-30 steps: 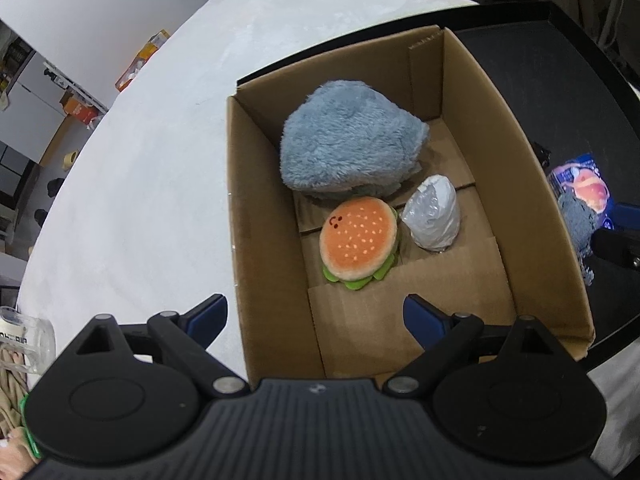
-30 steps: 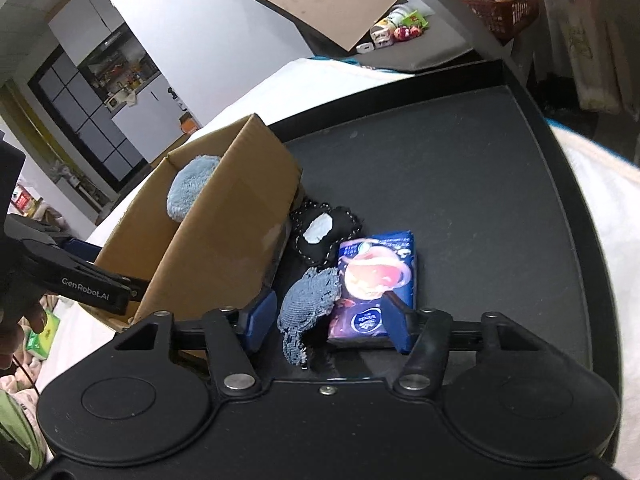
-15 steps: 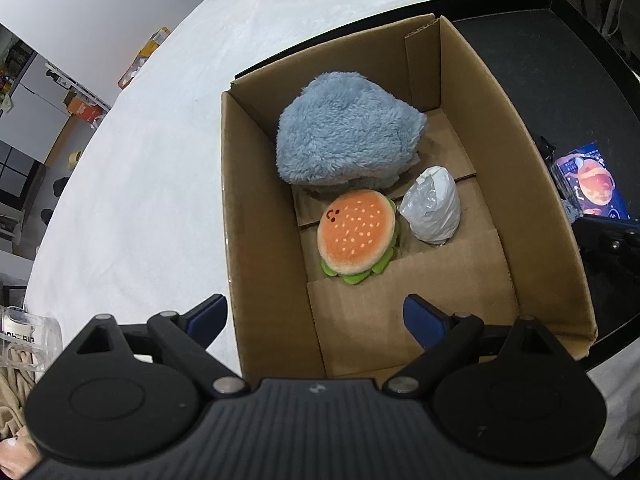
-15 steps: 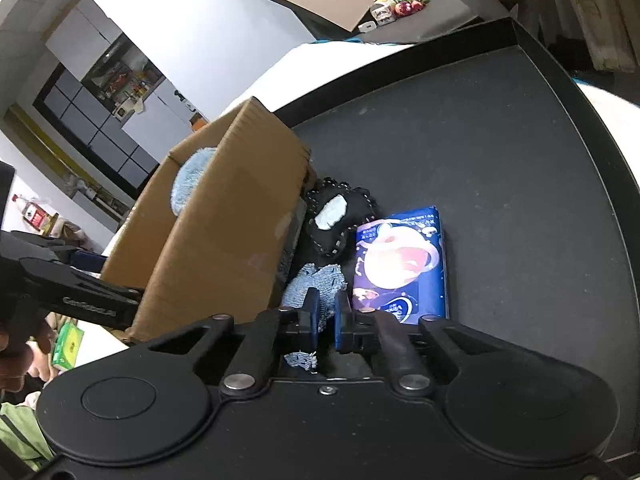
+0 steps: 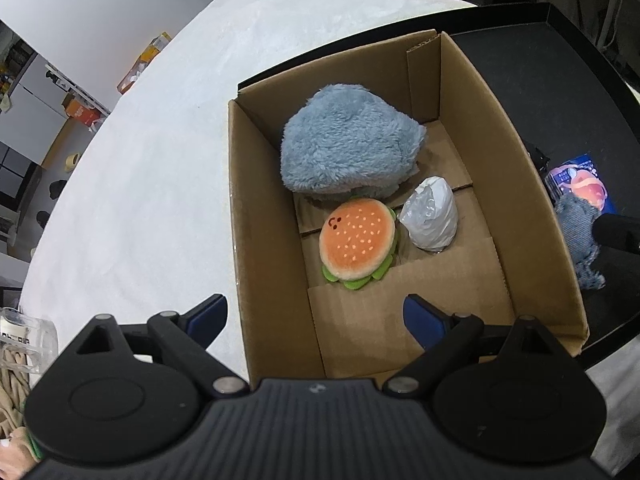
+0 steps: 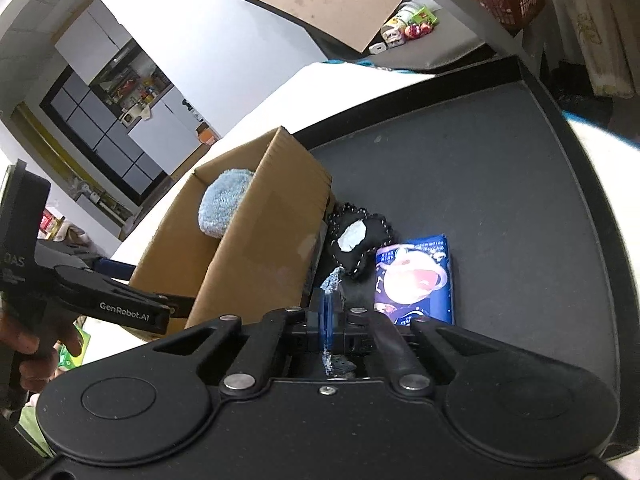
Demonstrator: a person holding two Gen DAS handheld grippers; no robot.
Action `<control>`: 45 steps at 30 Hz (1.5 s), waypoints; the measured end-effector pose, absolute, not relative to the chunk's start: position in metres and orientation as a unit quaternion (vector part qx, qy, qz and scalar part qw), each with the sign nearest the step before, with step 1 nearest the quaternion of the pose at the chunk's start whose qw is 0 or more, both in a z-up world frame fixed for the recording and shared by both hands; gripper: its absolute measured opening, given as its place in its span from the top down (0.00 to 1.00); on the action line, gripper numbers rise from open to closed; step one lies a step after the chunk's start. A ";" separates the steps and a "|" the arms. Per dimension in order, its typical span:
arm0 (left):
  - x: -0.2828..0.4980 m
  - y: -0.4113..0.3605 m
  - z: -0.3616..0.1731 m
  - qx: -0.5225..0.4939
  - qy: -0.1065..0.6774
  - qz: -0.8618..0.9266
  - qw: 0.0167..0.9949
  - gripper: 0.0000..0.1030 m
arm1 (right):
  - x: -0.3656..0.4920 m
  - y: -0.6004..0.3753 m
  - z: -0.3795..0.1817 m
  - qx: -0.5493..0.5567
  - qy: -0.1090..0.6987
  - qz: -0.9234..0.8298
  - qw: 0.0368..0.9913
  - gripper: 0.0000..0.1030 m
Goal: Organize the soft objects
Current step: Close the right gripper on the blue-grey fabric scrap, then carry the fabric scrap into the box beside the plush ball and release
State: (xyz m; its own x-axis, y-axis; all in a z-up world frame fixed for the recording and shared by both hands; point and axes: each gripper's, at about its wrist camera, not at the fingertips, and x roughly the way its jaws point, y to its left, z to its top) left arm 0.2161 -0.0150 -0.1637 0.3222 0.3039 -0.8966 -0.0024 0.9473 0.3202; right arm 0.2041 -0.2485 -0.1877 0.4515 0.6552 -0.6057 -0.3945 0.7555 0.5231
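Your right gripper (image 6: 327, 322) has its jaws clamped on the denim scrap (image 5: 578, 236), ready for the box (image 5: 276, 280); your left gripper (image 5: 316, 322) waits wide open, empty, steadying nothing.

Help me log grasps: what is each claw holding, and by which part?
Right claw pinches the denim scrap by its frayed edge. Left claw is open, holding nothing.

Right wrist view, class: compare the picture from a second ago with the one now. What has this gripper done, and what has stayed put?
The right gripper has closed from wide open onto the blue denim piece and lifted it off the black tray. The tissue pack and black pouch lie where they were. The left gripper remains open over the cardboard box, its contents unmoved.
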 end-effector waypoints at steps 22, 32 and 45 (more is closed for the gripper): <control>0.206 0.016 -0.145 0.048 0.536 0.069 0.840 0.09 | 0.208 -0.223 -0.111 0.051 0.380 0.287 0.877 0.99; 0.197 0.030 -0.144 0.012 0.518 0.049 0.854 0.10 | 0.211 -0.191 -0.083 -0.004 0.365 0.301 0.881 0.99; 0.186 0.048 -0.148 -0.037 0.505 0.031 0.862 0.21 | 0.216 -0.142 -0.065 -0.065 0.356 0.319 0.876 0.99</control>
